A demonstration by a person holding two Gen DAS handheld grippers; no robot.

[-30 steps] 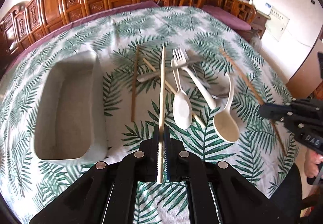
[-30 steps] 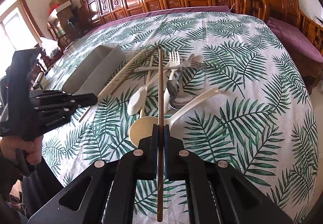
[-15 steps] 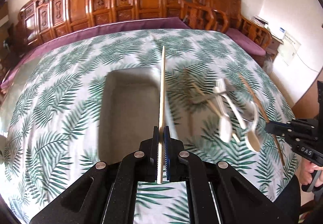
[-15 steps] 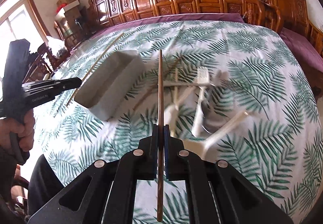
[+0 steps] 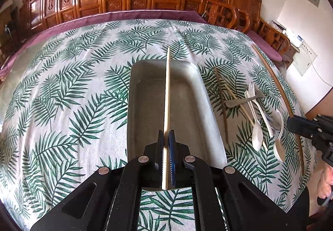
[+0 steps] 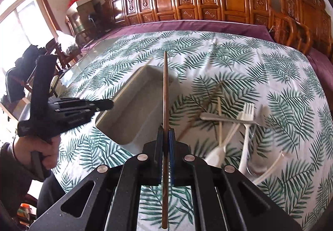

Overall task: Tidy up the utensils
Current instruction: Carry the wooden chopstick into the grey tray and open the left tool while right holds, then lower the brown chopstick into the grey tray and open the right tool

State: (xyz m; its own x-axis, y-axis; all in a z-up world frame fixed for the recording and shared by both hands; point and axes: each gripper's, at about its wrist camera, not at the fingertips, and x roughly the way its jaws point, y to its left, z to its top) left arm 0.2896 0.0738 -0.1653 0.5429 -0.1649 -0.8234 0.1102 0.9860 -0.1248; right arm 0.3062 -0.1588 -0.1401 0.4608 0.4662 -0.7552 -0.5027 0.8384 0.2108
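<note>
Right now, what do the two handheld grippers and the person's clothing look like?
Both grippers are matt black plastic with silver round bolts and blue pads inside the fingers. The left gripper has a pistol-style handle and small pale lettering on its side; the right gripper also shows pale lettering. The hand on the left handle comes out of a dark sleeve.

table (image 5: 68, 89): palm-leaf cloth, fills mid frame
tray (image 5: 133, 106): grey, empty, centre
utensil pile (image 5: 258, 114): right; white forks, spoons, metal spoon, crossed chopsticks
dark chopstick (image 5: 221, 93): between tray and pile
</note>
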